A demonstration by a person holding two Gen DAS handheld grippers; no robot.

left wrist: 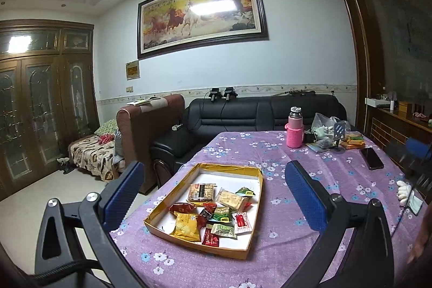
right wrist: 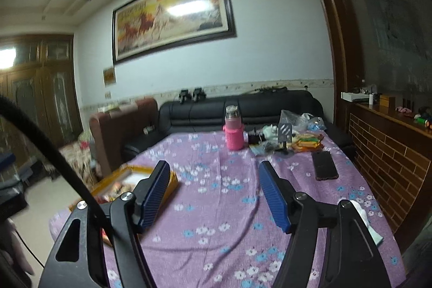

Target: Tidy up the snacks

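Covering the table, a purple flowered cloth (left wrist: 283,247) bears a shallow gold-sided cardboard tray (left wrist: 257,204) with every wrapped snack packet (left wrist: 213,209) heaped inside, which fits sorting ahead or gathering done. Left gripper (left wrist: 216,196) and right gripper (right wrist: 213,193) hover wide open, empty. Pink bottle (left wrist: 294,130) and black phone (left wrist: 372,158) sit well apart.

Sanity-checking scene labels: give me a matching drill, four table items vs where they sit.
Column 1
1. yellow snack packet
2. pink bottle
3. black phone
4. left claw

Column 2
A. flat on the cloth near the table's right edge
B. open, above the tray
C. inside the tray, near corner
D. upright at the far end of the table

Pairs: 1-C, 2-D, 3-A, 4-B
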